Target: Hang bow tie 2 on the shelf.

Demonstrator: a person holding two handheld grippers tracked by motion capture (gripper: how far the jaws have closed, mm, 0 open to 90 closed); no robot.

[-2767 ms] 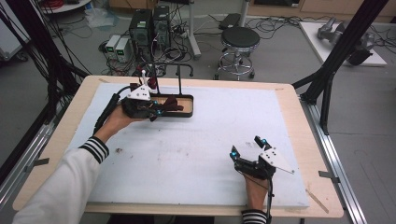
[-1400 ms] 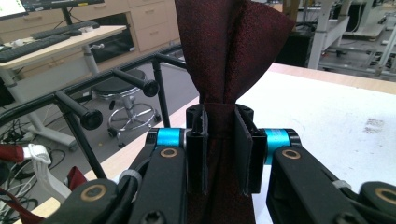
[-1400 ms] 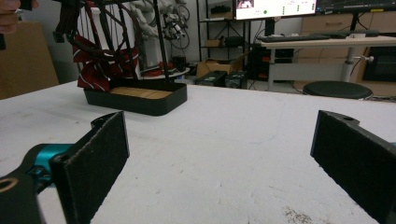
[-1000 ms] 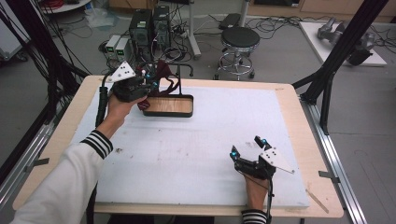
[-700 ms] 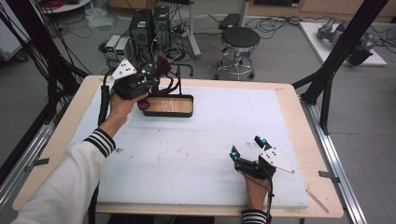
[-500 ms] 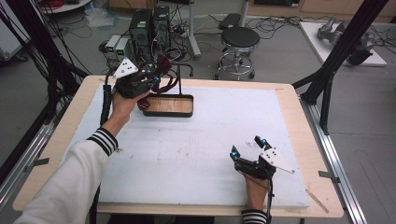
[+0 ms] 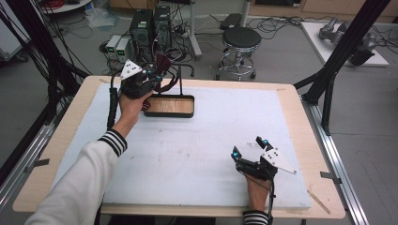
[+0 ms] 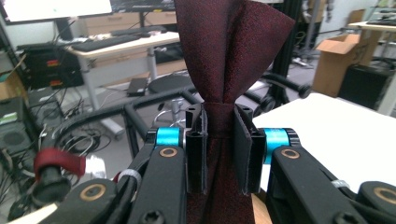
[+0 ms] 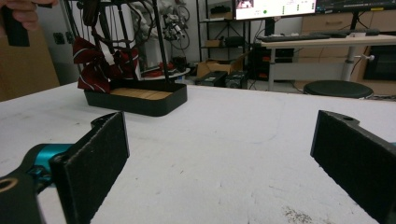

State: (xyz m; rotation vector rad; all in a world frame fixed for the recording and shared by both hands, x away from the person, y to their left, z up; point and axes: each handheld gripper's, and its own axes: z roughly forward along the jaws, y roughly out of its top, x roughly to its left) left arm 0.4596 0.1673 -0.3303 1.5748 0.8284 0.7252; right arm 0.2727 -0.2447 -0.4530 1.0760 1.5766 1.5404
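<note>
Dark red bow tie [image 8: 231,56], pinched, above tray

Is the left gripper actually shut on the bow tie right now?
Yes, shut: the left gripper pinches the bow tie at its knot.

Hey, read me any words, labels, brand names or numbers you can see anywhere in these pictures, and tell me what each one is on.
Nothing here reads as text.
The monitor in the right gripper view shows small coloured marks, too small and blurred to read.
The bow tie, the tray and the left gripper bear no lettering.
</note>
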